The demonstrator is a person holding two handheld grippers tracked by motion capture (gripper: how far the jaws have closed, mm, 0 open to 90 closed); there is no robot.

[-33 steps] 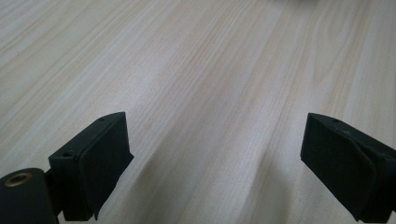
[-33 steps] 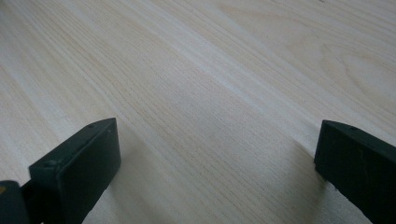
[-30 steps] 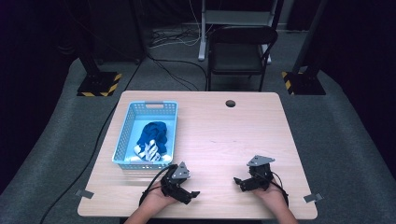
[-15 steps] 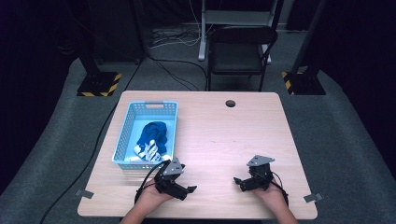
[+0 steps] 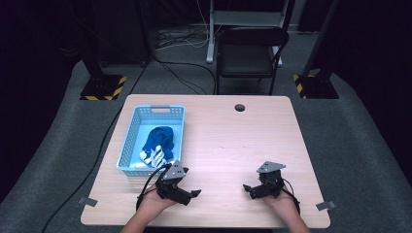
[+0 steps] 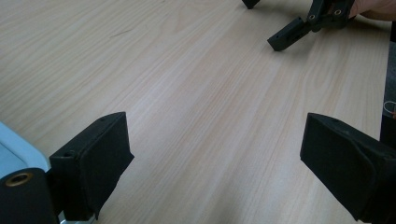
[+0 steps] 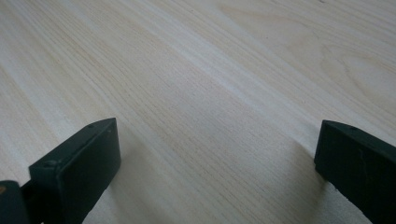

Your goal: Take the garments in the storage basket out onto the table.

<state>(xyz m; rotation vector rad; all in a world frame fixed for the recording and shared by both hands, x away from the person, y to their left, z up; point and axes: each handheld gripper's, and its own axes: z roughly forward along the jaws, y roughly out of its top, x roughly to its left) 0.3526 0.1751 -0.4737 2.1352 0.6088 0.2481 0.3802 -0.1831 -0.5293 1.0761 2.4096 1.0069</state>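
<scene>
My left gripper (image 5: 192,196) rests near the table's front edge, just in front of the blue basket (image 5: 127,145), and points right. In the left gripper view its jaws (image 6: 215,158) stand open over bare wood with nothing between them, and the basket's pale corner (image 6: 11,151) shows at lower left. My right gripper (image 5: 248,191) lies at the front right, pointing left toward the other; it also appears far off in the left gripper view (image 6: 303,28). Its own jaws (image 7: 217,158) are open over bare wood. A blue and white cloth (image 5: 159,141) lies bunched inside the basket.
The light wooden table (image 5: 228,141) has a round cable hole (image 5: 239,107) near its far edge. A black chair (image 5: 250,53) stands behind the table. Black stand bases with yellow-striped tape (image 5: 99,87) sit on the grey floor to the left and right.
My left gripper has shifted a little to the left, closer to the basket's front corner. The right gripper has stayed where it was.
</scene>
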